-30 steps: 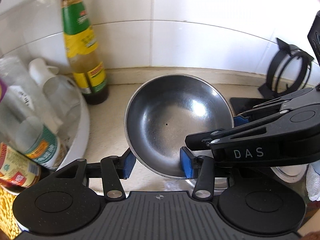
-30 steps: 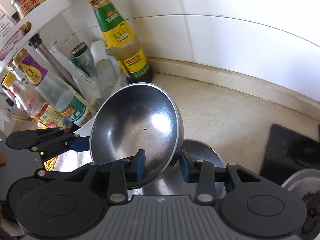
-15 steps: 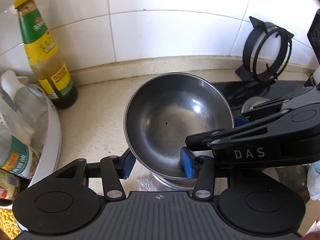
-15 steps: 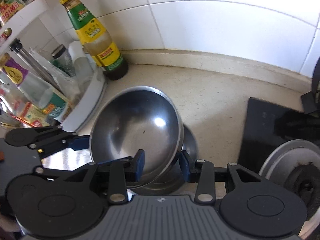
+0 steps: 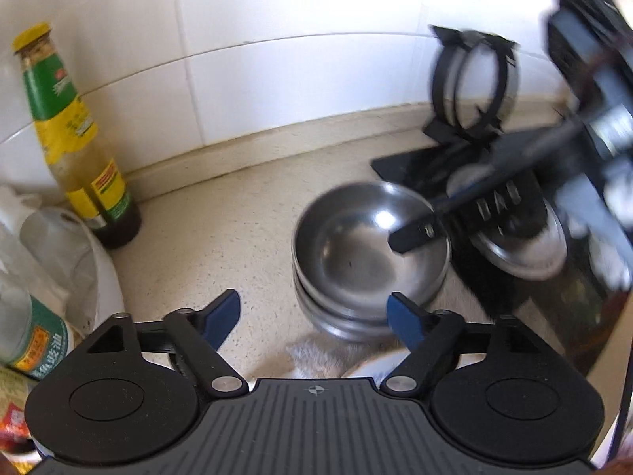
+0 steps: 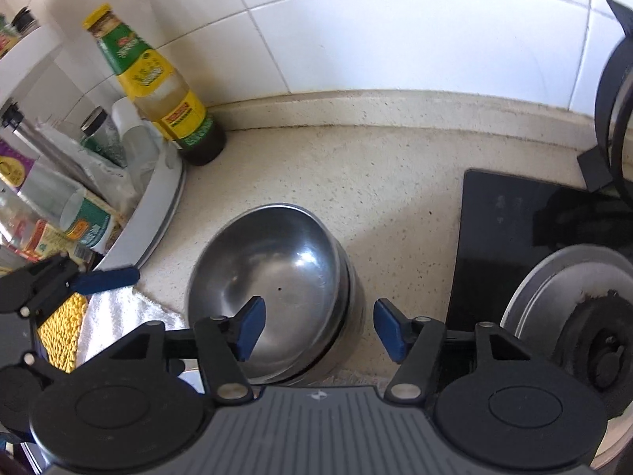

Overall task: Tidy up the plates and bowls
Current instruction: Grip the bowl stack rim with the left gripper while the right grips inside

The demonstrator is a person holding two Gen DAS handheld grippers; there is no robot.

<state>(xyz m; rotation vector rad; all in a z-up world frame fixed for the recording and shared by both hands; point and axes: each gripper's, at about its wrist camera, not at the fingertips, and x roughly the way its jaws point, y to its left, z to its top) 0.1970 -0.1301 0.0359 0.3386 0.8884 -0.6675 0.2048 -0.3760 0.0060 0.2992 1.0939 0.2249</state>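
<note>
A stack of steel bowls [image 5: 372,261] [image 6: 277,277] stands on the beige counter, the top bowl nested level in the ones below. My left gripper [image 5: 314,322] hovers at the stack's near left side; its jaws are opening and no pad touches a bowl. My right gripper [image 6: 319,330] is over the stack's near right edge, jaws opening. Its left pad hangs above the bowl's inside and its right pad stands outside the wall, neither pressing. In the left wrist view the right gripper [image 5: 415,233] shows blurred over the far rim.
A green-and-yellow sauce bottle [image 5: 75,138] [image 6: 158,91] stands by the tiled wall. A white rack [image 6: 158,213] of bottles lies to the left. A black stove top [image 6: 514,237] with a burner [image 6: 573,316] and a black ring stand [image 5: 470,87] lie to the right. A white towel [image 6: 114,312] lies near.
Both grippers held the top bowl tilted above the stack; now it rests nested on the stack. Both sets of jaws have widened and let it go, and the left gripper has drawn back.
</note>
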